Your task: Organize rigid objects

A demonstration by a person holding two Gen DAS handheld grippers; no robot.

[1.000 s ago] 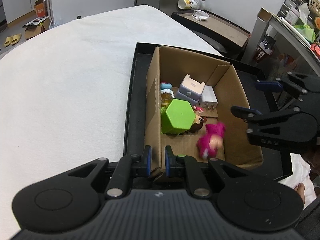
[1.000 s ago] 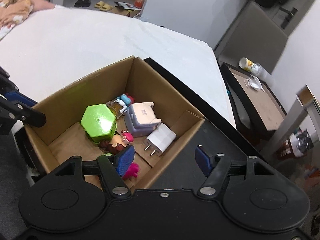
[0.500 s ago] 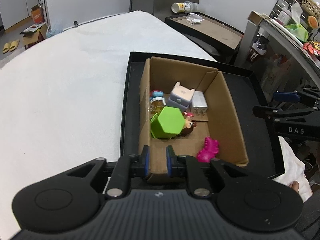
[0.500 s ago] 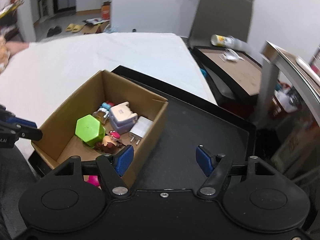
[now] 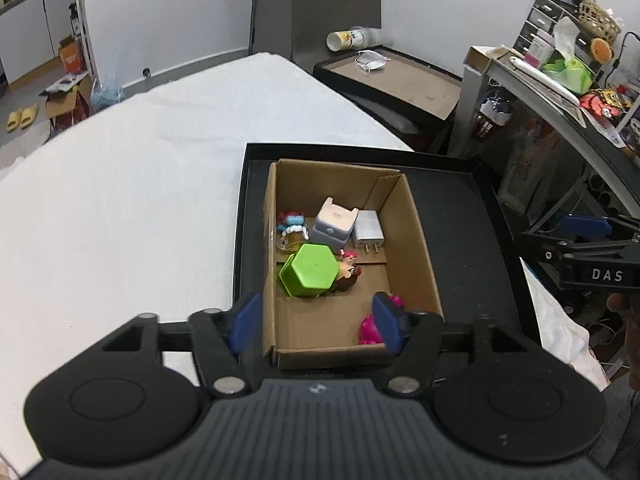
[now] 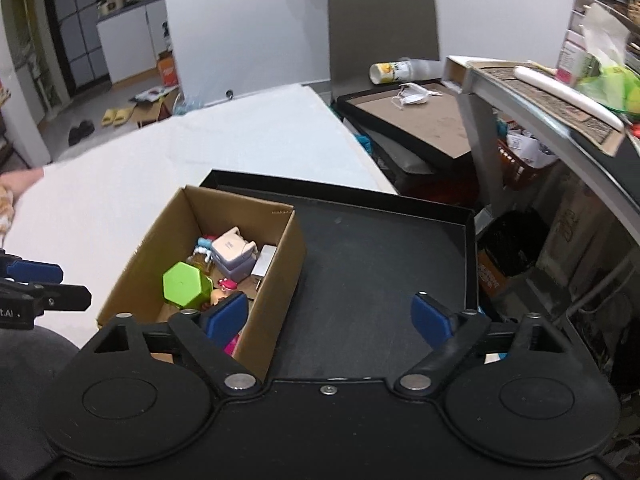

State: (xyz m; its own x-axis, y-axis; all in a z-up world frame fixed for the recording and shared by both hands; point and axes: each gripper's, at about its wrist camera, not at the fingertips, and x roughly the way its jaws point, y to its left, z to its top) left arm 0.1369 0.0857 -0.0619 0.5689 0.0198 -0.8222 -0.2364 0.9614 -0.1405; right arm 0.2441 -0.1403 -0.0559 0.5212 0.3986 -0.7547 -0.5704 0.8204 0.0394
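Hovering over cardboard box [image 5: 416,240]: our left gripper [image 5: 316,326] fingers just spread, empty; right gripper [image 6: 332,320] likewise, off right. Pink toy [image 5: 370,326] lies in box's near-right corner, nearest left.

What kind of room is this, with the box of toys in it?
Probably a lived-in room at home, perhaps a bedroom. A wide white bed-like surface fills the middle, yellow slippers lie on the floor, and a cluttered shelf holds a tissue box and odds and ends.

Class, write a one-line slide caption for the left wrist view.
Open left gripper above a cardboard box holding a green hexagonal container, charger and toys.
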